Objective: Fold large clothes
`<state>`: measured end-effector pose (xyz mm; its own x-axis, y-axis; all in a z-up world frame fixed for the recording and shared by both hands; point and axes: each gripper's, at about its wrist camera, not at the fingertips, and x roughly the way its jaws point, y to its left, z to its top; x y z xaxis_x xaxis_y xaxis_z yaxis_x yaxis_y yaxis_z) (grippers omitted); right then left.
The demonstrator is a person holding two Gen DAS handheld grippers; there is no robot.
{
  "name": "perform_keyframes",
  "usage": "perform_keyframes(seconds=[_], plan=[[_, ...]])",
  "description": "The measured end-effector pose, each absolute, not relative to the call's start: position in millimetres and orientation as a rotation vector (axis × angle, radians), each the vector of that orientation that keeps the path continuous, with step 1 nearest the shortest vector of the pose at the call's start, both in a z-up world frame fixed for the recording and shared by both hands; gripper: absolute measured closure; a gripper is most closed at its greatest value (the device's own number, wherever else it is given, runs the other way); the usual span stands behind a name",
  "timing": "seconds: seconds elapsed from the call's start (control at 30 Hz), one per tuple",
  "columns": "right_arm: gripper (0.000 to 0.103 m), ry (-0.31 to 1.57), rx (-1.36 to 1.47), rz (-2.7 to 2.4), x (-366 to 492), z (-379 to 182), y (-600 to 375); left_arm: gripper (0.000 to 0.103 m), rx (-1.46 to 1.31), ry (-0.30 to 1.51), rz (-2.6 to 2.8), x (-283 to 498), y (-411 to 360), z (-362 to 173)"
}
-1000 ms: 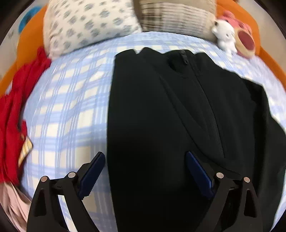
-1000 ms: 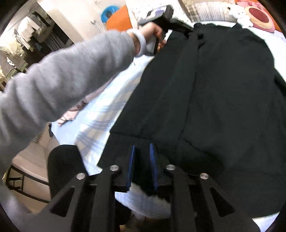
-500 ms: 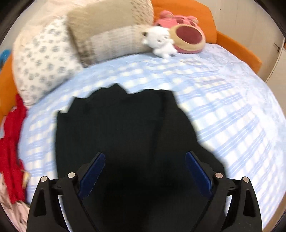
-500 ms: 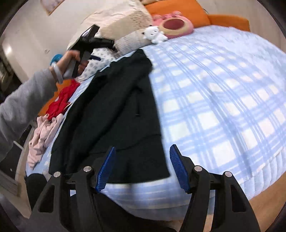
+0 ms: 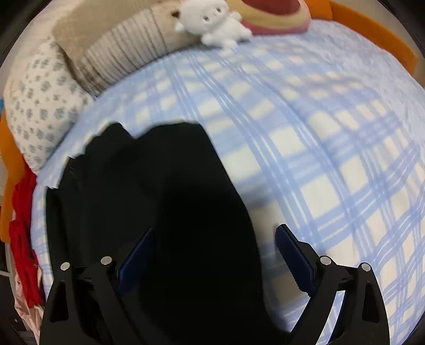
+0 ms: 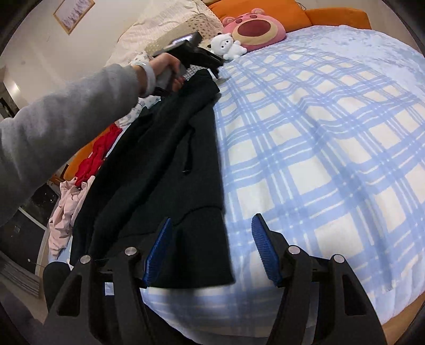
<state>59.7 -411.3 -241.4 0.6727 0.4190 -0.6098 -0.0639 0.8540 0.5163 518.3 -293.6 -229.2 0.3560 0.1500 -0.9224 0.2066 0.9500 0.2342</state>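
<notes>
A black zip-up garment [image 6: 164, 164] lies folded lengthwise into a long strip on the left part of the blue plaid bed [image 6: 318, 138]. In the left wrist view the garment [image 5: 164, 212] fills the lower left. My left gripper [image 5: 213, 254] is open and empty, just above the garment's collar end; it also shows in the right wrist view [image 6: 212, 66], held by a grey-sleeved arm. My right gripper [image 6: 211, 246] is open and empty over the garment's hem corner near the bed's front edge.
Pillows [image 5: 45, 106] and a beige cushion [image 5: 124, 55] line the head of the bed, with a white plush [image 5: 212, 24] and a pink bear plush [image 6: 255, 29]. Red clothes [image 6: 98, 154] and pink clothes [image 6: 66, 209] lie heaped at the left edge.
My right gripper opened and let go of the garment's hem, which now lies folded over to the left. My left gripper swung right toward the collar end, staying open.
</notes>
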Motion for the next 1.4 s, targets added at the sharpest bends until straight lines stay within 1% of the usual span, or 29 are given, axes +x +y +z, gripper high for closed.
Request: perform_keyframes(seconds=[0.03,0.07,0.1,0.13,0.17,0.2,0.23,0.27,0.3,0.33,0.4,0.5,0.63,0.77,0.9,1.0,1.13,1.3,1.37,1.4], plan=[[0.058,0.791,0.480,0.291,60,-242,-410,0.016,0.339,1.213,-0.045,517,-294,-233],[0.065,0.797,0.482,0.309,60,-244,-408,0.018,0.333,1.199,-0.053,515,-295,-234],[0.069,0.815,0.494,0.330,62,-247,-407,0.021,0.321,1.198,-0.061,514,-294,-233],[0.071,0.818,0.498,0.327,63,-249,-407,0.023,0.306,1.207,-0.072,514,-292,-232],[0.072,0.816,0.498,0.324,61,-248,-407,0.034,0.303,1.213,-0.072,514,-291,-230],[0.079,0.820,0.495,0.328,61,-247,-407,0.046,0.310,1.218,-0.068,515,-290,-229],[0.082,0.825,0.501,0.334,62,-247,-407,0.053,0.318,1.225,-0.062,516,-287,-224],[0.084,0.826,0.505,0.334,62,-247,-407,0.065,0.315,1.231,-0.059,517,-282,-221],[0.088,0.826,0.504,0.335,62,-246,-407,0.073,0.303,1.238,-0.065,517,-278,-218],[0.090,0.827,0.498,0.340,61,-244,-405,0.076,0.289,1.244,-0.072,518,-274,-215],[0.095,0.821,0.493,0.351,60,-239,-403,0.086,0.260,1.251,-0.090,521,-263,-206],[0.097,0.786,0.523,0.394,58,-226,-402,0.089,0.127,1.258,-0.195,526,-245,-188],[0.097,0.739,0.516,0.496,58,-197,-389,0.090,-0.081,1.234,-0.332,527,-211,-164],[0.097,0.709,0.451,0.627,63,-162,-356,0.090,-0.274,1.201,-0.403,526,-152,-152],[0.097,0.705,0.357,0.721,68,-140,-316,0.090,-0.451,1.152,-0.465,526,-88,-149],[0.097,0.723,0.260,0.772,71,-130,-279,0.090,-0.533,1.139,-0.454,526,-42,-159],[0.097,0.807,0.113,0.787,74,-142,-234,0.090,-0.584,1.162,-0.407,526,3,-196],[0.097,0.981,-0.131,0.727,78,-186,-188,0.086,-0.625,1.202,-0.420,529,16,-250],[0.097,1.007,-0.185,0.711,79,-195,-178,0.086,-0.670,1.170,-0.456,528,22,-257],[0.094,1.010,-0.199,0.713,79,-195,-176,0.084,-0.674,1.166,-0.471,528,23,-256]])
